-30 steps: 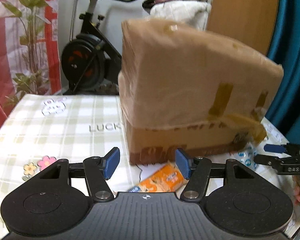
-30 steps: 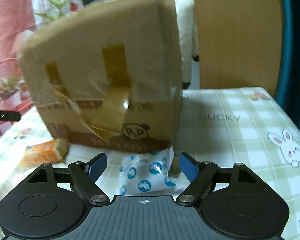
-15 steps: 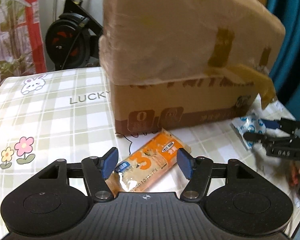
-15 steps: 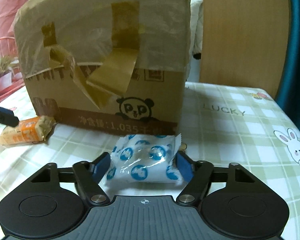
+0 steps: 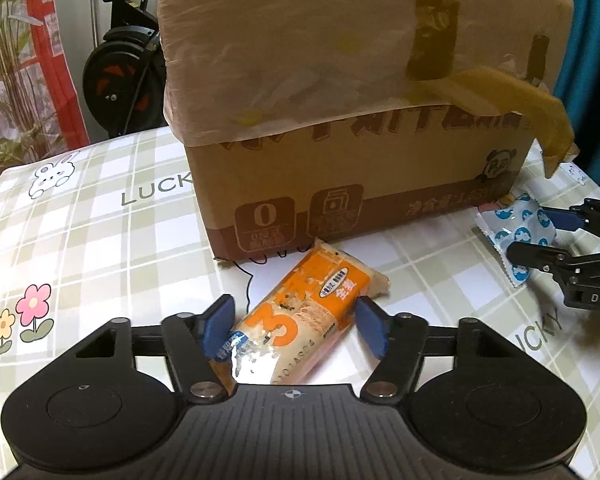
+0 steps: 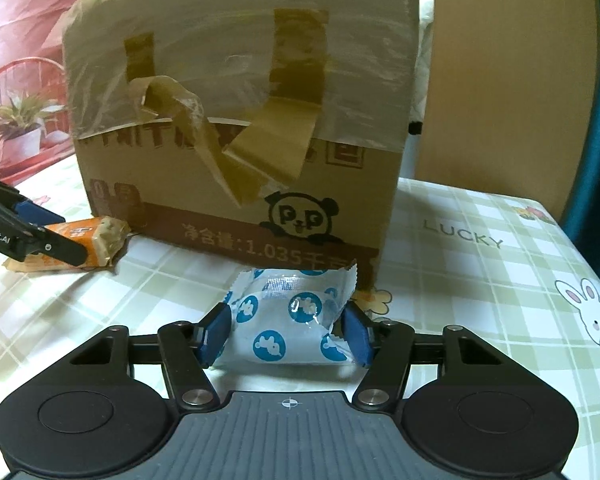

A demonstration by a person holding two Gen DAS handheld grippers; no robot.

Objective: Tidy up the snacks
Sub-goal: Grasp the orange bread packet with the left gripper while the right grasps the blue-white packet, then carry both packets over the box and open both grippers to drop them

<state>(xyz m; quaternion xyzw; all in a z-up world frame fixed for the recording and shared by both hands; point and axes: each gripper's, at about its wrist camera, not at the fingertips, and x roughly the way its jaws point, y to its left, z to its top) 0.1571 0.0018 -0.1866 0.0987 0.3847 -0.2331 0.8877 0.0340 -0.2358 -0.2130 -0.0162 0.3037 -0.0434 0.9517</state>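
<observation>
An orange snack packet (image 5: 300, 312) lies slanted on the checked tablecloth in front of a cardboard box (image 5: 360, 120). My left gripper (image 5: 296, 328) straddles it and its jaws are closing; the left pad touches the packet's corner, while a sliver of gap shows at the right pad. A white packet with blue dots (image 6: 288, 320) lies by the box's near corner (image 6: 240, 100). My right gripper (image 6: 286, 332) is closing on it with both pads against its sides. Each gripper also shows in the other's view: the right gripper (image 5: 540, 236) and the left gripper (image 6: 48, 232).
The tall box is wrapped in plastic film with loose brown tape strips (image 6: 268, 148) hanging down. The tablecloth (image 6: 480, 300) stretches right of the box. An exercise bike (image 5: 120, 76) and a plant (image 5: 8, 60) stand beyond the table's far edge.
Both grippers came down toward the table. The orange packet now lies between the left fingers. The right jaws narrowed from wide apart until they touch the blue-dotted packet.
</observation>
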